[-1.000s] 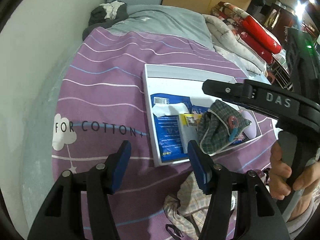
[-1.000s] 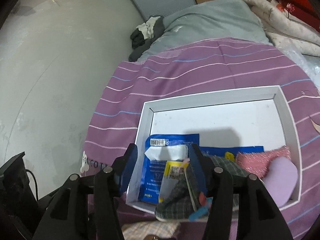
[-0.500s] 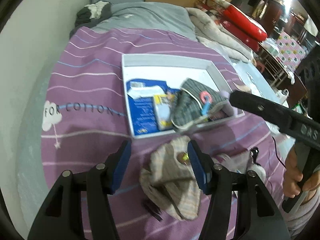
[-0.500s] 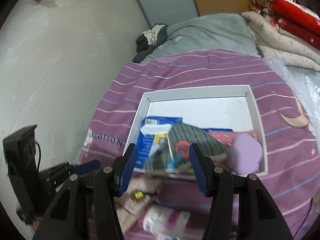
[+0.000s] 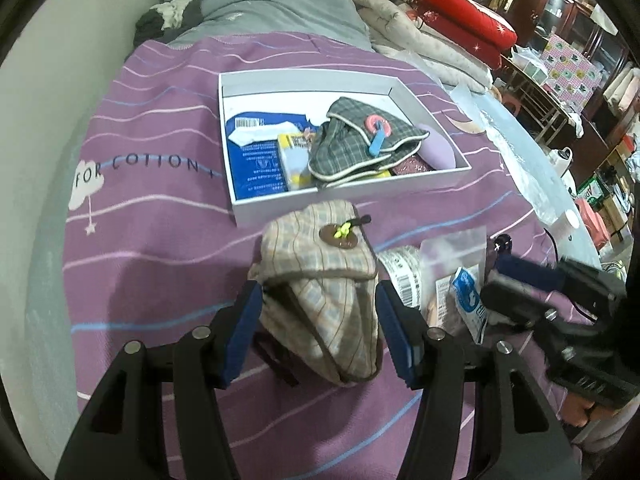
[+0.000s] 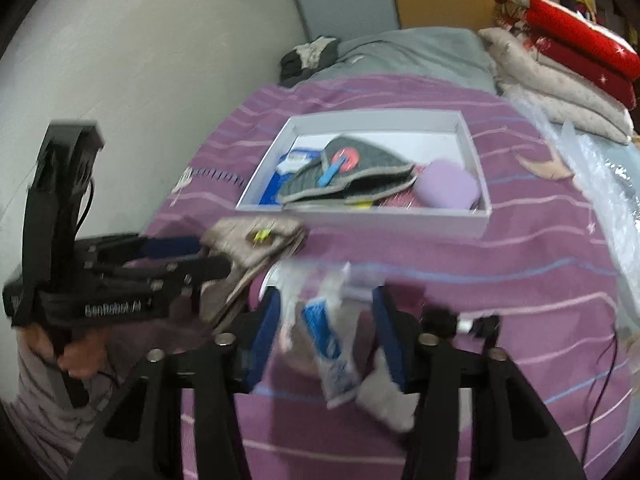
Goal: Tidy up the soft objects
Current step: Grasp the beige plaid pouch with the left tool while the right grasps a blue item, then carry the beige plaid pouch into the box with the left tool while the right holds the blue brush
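Note:
A white tray [image 5: 352, 200] lies on the purple striped bedspread and holds a grey plaid hat [image 5: 360, 144], a blue packet [image 5: 256, 160] and a lilac pad [image 5: 436, 148]. A beige plaid hat [image 5: 320, 280] lies in front of the tray. My left gripper [image 5: 318, 330] is open with its blue pads either side of the beige hat's near end. My right gripper [image 6: 326, 336] is open over clear plastic packets [image 6: 328, 340], one with a blue label. The tray [image 6: 400, 220] and grey hat [image 6: 352, 176] show beyond it. The right wrist view is blurred.
A grey blanket [image 5: 280, 12] and dark clothes [image 5: 168, 20] lie at the head of the bed. Folded red and white quilts [image 5: 440, 32] are stacked at the right. The wall [image 5: 60, 80] runs along the left. A clear plastic sheet [image 5: 520, 148] lies at the right edge.
Both grippers have pulled back from the tray toward the near side of the bed. The grey hat now lies in the tray. My left gripper now straddles the beige hat, my right the packets.

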`<state>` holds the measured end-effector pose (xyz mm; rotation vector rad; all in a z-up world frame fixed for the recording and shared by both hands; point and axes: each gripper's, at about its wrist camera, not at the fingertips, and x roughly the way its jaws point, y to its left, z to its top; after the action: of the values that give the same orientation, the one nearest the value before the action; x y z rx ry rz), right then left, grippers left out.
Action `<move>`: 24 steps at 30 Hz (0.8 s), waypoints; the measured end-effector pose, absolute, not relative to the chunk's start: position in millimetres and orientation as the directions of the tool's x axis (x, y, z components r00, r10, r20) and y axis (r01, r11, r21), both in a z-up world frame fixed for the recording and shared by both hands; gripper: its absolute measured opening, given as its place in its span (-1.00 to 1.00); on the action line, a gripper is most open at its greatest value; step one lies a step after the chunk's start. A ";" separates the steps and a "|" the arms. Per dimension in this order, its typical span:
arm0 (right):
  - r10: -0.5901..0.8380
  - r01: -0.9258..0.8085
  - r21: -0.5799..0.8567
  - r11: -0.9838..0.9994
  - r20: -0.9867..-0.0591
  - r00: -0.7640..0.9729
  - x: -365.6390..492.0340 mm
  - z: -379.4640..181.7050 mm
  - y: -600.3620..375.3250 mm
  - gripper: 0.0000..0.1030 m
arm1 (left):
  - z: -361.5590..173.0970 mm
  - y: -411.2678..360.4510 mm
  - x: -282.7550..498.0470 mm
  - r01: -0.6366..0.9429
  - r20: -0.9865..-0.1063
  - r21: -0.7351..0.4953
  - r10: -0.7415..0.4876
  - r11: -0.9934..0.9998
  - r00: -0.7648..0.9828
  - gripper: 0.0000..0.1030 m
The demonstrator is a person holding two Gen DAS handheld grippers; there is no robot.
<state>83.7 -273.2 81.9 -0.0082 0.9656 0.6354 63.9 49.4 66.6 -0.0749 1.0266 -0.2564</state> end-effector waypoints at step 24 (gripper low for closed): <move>0.345 -0.531 0.071 0.844 -0.831 0.436 61.2 48.6 -253.8 -0.74 | 34.1 54.9 70.4 0.125 -0.844 -0.194 -0.231 0.973 0.484 0.17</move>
<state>61.2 -253.8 48.6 -0.2128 0.9775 0.5498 70.4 54.9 34.1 -0.1112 1.0440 -0.2173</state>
